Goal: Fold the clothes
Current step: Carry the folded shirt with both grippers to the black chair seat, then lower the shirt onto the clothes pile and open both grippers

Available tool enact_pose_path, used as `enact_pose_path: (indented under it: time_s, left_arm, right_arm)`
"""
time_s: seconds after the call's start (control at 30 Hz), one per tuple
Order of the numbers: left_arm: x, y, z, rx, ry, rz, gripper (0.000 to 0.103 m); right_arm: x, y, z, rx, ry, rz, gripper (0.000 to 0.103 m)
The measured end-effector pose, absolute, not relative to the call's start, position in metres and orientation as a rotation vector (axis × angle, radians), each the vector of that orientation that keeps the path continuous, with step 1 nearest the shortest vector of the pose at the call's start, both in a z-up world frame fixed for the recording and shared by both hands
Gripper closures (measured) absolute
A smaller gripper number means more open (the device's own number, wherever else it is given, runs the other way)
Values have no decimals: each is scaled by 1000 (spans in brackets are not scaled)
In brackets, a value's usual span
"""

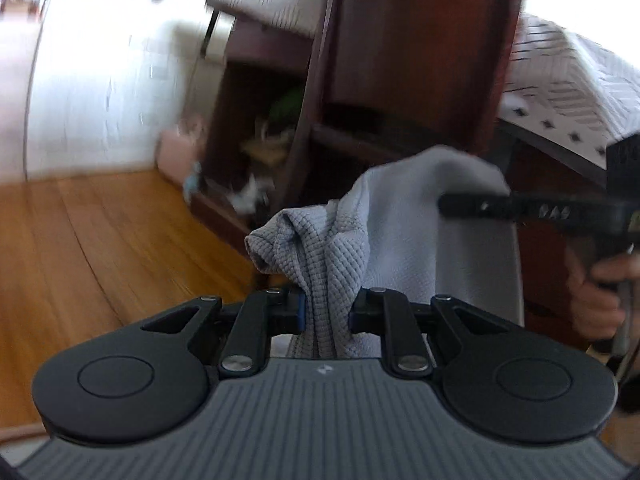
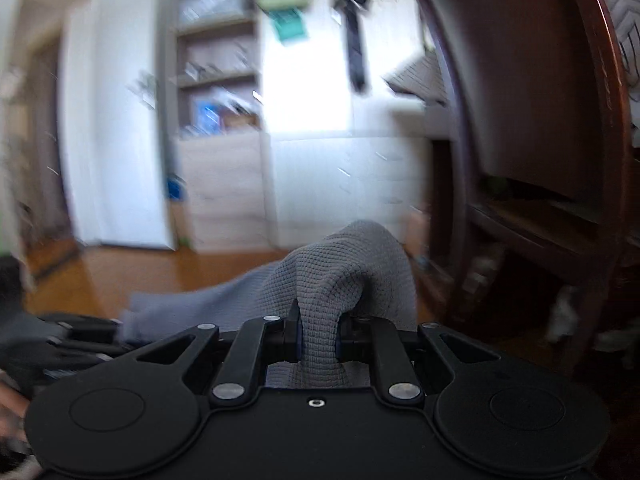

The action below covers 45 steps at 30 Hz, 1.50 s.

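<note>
A: On the far left we see the pale wall (image 1: 100,92), and nearer, the wooden floor (image 1: 100,240). Then comes the dark wooden shelf unit (image 1: 400,60), its low cubbies too blurred to read.

B: And our left gripper (image 1: 325,314)?

A: Its jaws are narrow, pinched on a bunched fold of the grey waffle-knit cloth (image 1: 400,232). The cloth hangs in the air, near us, above the floor.

B: It runs to the right, where our right gripper (image 1: 444,203) holds it, a hand (image 1: 596,296) on its grip. Behind lies a patterned bedspread (image 1: 580,80).

A: From the right wrist, that right gripper (image 2: 319,344) is likewise clamped narrowly on a grey cloth (image 2: 340,272) ridge.
</note>
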<state>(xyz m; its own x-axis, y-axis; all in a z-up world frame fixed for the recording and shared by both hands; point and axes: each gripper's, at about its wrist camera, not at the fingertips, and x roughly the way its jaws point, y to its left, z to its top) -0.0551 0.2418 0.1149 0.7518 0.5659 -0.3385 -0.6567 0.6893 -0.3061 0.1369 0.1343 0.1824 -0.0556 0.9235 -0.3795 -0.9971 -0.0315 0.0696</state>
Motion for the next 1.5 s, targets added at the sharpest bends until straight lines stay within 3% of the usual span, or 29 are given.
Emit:
enact_pose_path:
  time_s: [0.23,0.3,0.37,0.7,0.8,0.9,1.0,1.17,1.33,1.4,1.43,1.47,1.5]
  left_arm:
    - [4,330,41,-629,413,792,86]
    - [-5,335,21,-685,408,798,84]
    - [-15,341,1,-740,401,803,80]
    - [-87,307,7,-844,184,724,59]
    - [-95,289,13,-843,159,675,55]
    - [-95,272,25,-763,160,658,47]
    - [-95,261,30,-730,176,640,39]
    - [-106,255,6,-900,158,533,38]
    - [-114,249,0,-972,111,517,38]
    - [-107,251,1,-971,132,512,38]
    - [-103,252,1,-970,142,509,38]
    - [-101,252,1,-968,141,504,38]
    - [-99,252,1,-966,141,500,38]
  right_arm:
    - [207,244,110,-264,549,1509,85]
    - [220,261,81,-269,628,1392,67]
    - [234,247,66,-164,683,1323,67]
    - [227,46,8,364,832,1333,32]
    - [229,39,-21,429,1083,1276,31]
    - [225,41,-38,564,1208,1288,31]
    - [219,49,-41,617,1243,1263,30]
    - [217,56,-46,690,1236,1173,30]
    - [234,59,-67,980,1458,1175,29]
    - [234,61,-60,920,1430,1163,32]
    - [234,62,-56,875,1404,1155,40]
    - [231,64,-49,813,1362,1166,61]
    - [228,65,-40,745,1311,1183,91]
